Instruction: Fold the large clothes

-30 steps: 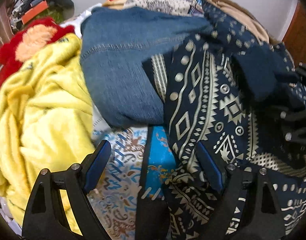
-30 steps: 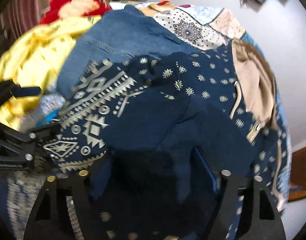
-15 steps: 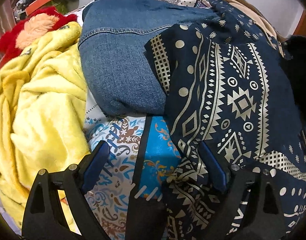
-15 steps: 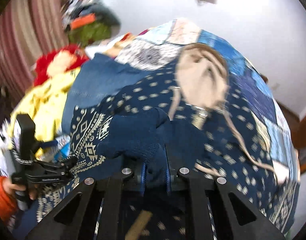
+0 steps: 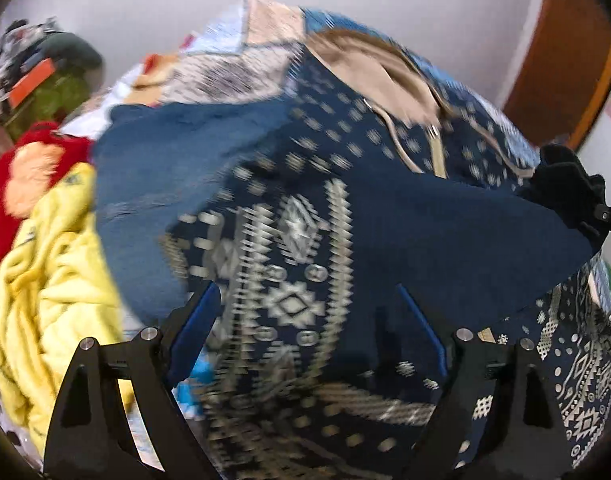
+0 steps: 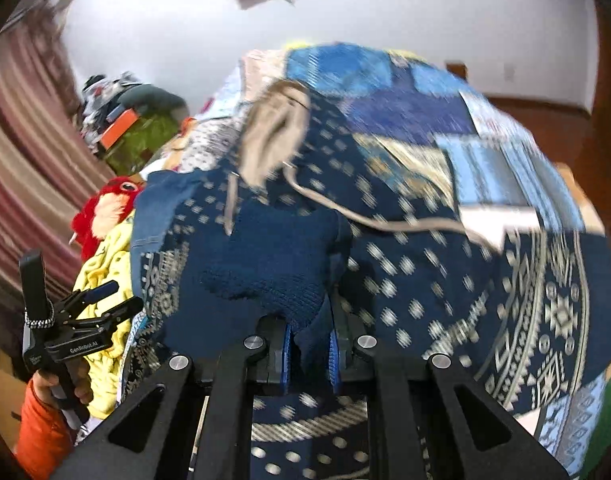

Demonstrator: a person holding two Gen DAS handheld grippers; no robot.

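Meanwhile, right gripper clamped on navy hoodie cuff, left gripper spread wide

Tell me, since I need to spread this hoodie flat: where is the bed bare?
Bare patchwork quilt shows beyond and to the right of the navy hoodie, from its tan hood to the far bed edge. The left side is crowded: jeans, yellow blanket and red plush toy piled together.
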